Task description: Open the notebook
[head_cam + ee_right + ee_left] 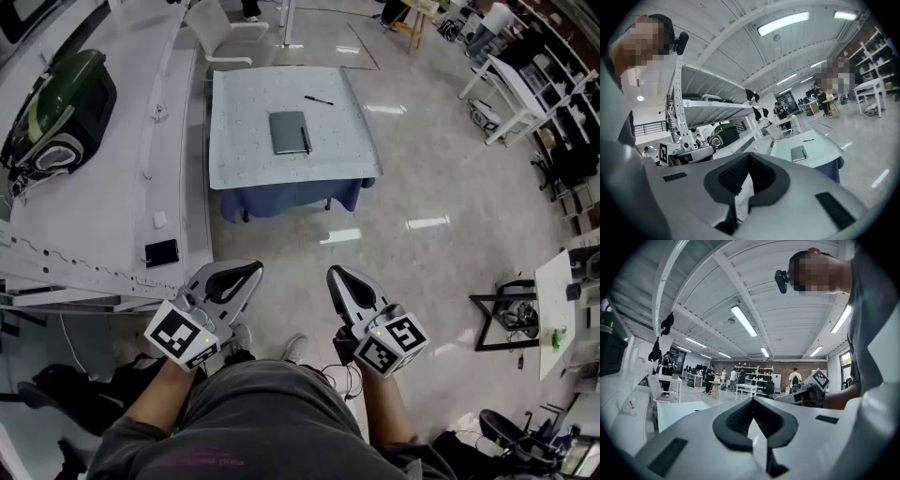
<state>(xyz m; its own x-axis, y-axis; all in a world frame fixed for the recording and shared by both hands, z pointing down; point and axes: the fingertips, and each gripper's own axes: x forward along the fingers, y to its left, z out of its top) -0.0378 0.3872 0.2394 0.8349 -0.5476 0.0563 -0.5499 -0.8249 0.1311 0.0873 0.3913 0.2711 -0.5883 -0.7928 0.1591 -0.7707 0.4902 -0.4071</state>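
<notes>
1. Table [239,155]: pale top, with a blue cloth [291,197] hanging below its near edge.
2. Notebook [289,131]: grey, closed, lying flat near the middle of the table.
3. Pen [318,99]: black, on the table, beyond the notebook toward the far right corner and apart from it.
4. Your left tongs [253,270]: on the near side of the table and well apart from it, above the floor [422,187]. Tips pressed together, nothing between them.
5. Your right tongs [334,273]: beside the left, equally far from the table. Tips pressed together, nothing between them.
6. Chair [220,28]: white, just past the table's far left corner.
7. Green case [56,108]: on the long white shelf [112,206] left of the table.
</notes>
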